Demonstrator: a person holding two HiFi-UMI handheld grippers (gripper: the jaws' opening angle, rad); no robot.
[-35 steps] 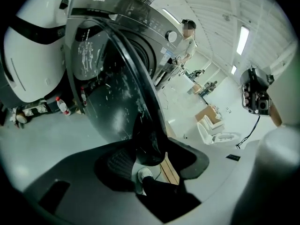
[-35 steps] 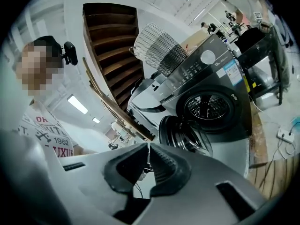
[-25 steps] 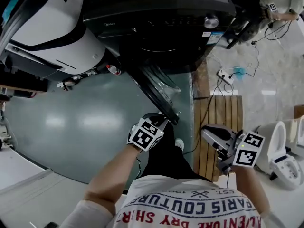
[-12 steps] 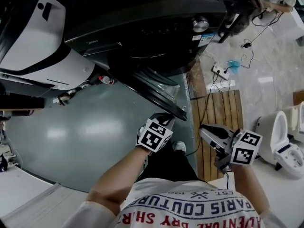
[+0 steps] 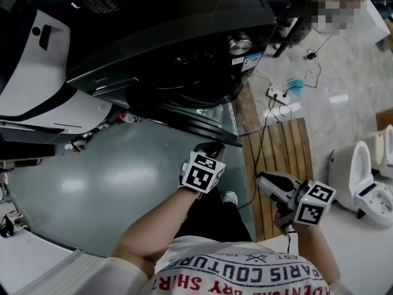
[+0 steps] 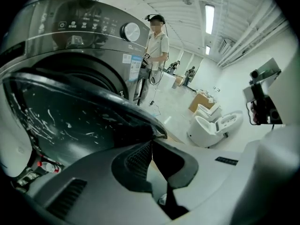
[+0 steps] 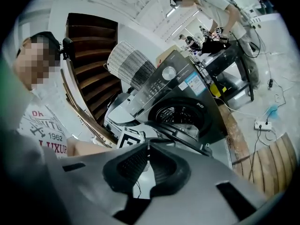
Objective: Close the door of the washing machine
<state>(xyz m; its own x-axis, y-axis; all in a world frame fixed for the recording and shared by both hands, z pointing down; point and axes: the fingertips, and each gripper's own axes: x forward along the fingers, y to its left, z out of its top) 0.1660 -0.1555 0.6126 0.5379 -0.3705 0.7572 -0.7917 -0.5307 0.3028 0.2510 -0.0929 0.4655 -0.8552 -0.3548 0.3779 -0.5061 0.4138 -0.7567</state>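
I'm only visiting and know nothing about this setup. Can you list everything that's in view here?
washing machine: one, dark grey, top centre
door: one, dark glass, swung open at the machine's front
knob: one, silver, on the machine's panel
appliance: one, white and black, left of the machine
power strip: one, white, on the floor at right
slatted board: one, brown wood, on the floor at right
toilets: at least two, white, far right
bystander: one, light shirt, beyond the machine
left gripper: one, grey, shut, by the door's edge
right gripper: one, grey, shut, empty, over the board
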